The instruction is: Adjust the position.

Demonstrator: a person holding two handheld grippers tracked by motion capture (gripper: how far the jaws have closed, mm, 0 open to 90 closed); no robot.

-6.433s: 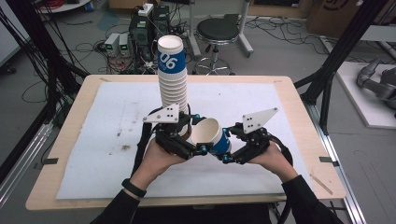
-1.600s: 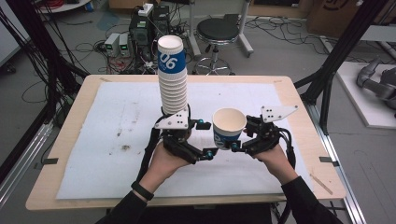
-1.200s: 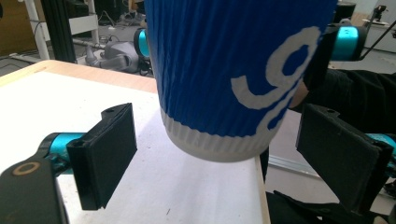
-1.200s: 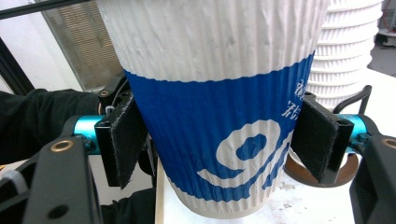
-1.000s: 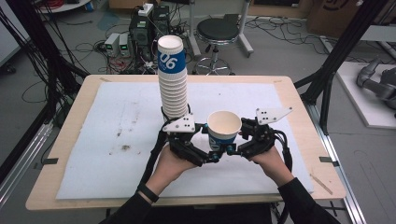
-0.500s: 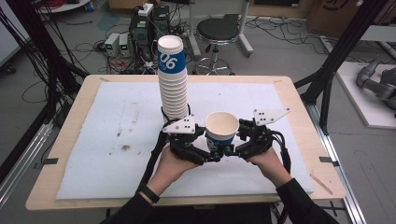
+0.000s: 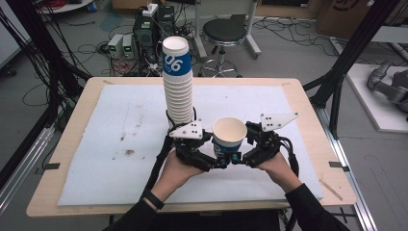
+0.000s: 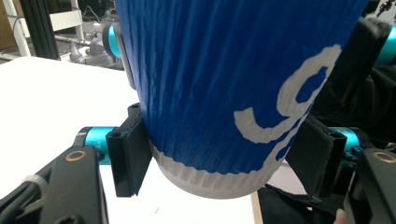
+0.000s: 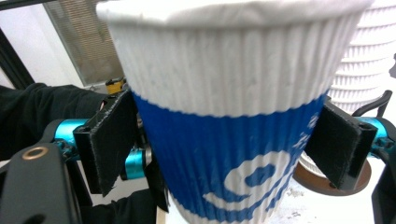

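A wooden table [image 7: 308, 110] carries a white mat [image 7: 96, 144] that covers most of its top, marked with a few dark smudges left of the middle. On the mat, just behind the person's hands, stands a tall stack of ribbed paper cups [image 7: 178, 82], white with a blue band and the number 06 on the topmost cup; in the right gripper view the same stack [image 9: 359, 74] rises behind the held cup, its base on a brown disc.

In front of the stack, a single ribbed paper cup [image 7: 229, 137] is held upright between the two grippers, mouth open upward, its inside pale and empty. It sits above the mat near the table's front centre.

The left gripper [image 7: 219, 161] reaches in from the left, and its jaws pinch the cup low on the wall: in the left gripper view the cup [image 8: 233, 93] fills the space between the jaws, each black pad pressed against the blue ribbing just above the white base. The right gripper [image 7: 238, 158] comes in from the right; in the right gripper view its jaws sit on either side of the cup [image 9: 229, 130] at the blue band, both touching or very nearly touching the wall.
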